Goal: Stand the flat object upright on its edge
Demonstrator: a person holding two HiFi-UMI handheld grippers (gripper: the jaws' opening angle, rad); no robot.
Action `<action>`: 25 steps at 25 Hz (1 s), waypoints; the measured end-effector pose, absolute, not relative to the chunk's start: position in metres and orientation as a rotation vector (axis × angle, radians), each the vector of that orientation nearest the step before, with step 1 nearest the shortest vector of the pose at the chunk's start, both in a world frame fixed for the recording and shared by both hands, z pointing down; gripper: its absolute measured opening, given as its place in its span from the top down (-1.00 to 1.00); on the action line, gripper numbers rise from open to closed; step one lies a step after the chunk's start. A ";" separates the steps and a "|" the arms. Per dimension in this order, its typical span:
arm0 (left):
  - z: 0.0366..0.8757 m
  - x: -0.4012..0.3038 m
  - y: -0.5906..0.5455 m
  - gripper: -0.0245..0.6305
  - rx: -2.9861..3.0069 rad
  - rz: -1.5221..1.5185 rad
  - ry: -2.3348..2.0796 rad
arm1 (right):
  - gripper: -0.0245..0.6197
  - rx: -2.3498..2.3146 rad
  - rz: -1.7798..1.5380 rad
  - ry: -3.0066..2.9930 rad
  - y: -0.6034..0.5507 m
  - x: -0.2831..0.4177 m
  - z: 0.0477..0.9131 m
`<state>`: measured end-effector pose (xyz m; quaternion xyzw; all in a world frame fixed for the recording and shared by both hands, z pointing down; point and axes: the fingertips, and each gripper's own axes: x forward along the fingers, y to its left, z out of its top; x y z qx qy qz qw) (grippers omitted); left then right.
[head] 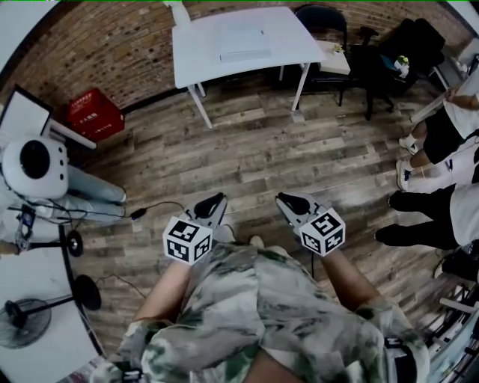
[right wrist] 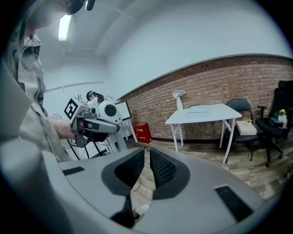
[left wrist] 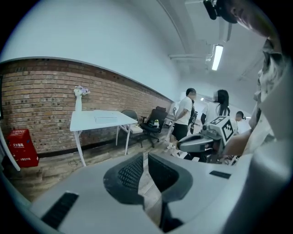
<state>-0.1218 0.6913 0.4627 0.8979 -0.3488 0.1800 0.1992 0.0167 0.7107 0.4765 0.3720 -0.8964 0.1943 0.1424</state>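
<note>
A brick-walled room with a plank floor (head: 247, 149): a person in a camouflage shirt (head: 262, 314) holds the left tongs (head: 212, 203) and the right tongs (head: 290, 202) side by side in front of the body, both tipped a little down toward the floor. The left tongs are closed and empty. The right tongs are all but closed, with only a thin slit between the tips and nothing in it. Bystanders (head: 438, 161) stand off to the right of the right tongs. A red crate (head: 93, 114) sits ahead and left of the left tongs, by the wall. Farthest off, well ahead of both tongs, a white counter (head: 202, 52) carries the flat object (head: 243, 43), which lies flat on its top. A black chair (head: 322, 22) stands just right of the counter.
</note>
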 end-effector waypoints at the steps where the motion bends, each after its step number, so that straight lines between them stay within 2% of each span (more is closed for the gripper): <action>1: 0.463 -0.120 0.687 0.84 2.511 0.508 -0.975 | 0.73 1.085 0.565 -2.584 0.706 0.021 0.477; 4: 0.466 -0.114 0.666 0.80 2.504 0.511 -0.970 | 0.65 1.111 0.593 -2.576 0.684 0.030 0.482; 7: 0.469 -0.106 0.638 0.63 2.520 0.516 -0.948 | 0.60 1.148 0.613 -2.562 0.659 0.037 0.485; 17: 0.473 -0.102 0.498 0.63 2.546 0.494 -0.827 | 0.60 1.259 0.647 -2.455 0.531 0.045 0.483; 25: 0.475 -0.124 0.379 0.63 2.560 0.486 -0.789 | 0.60 1.305 0.632 -2.410 0.414 0.024 0.477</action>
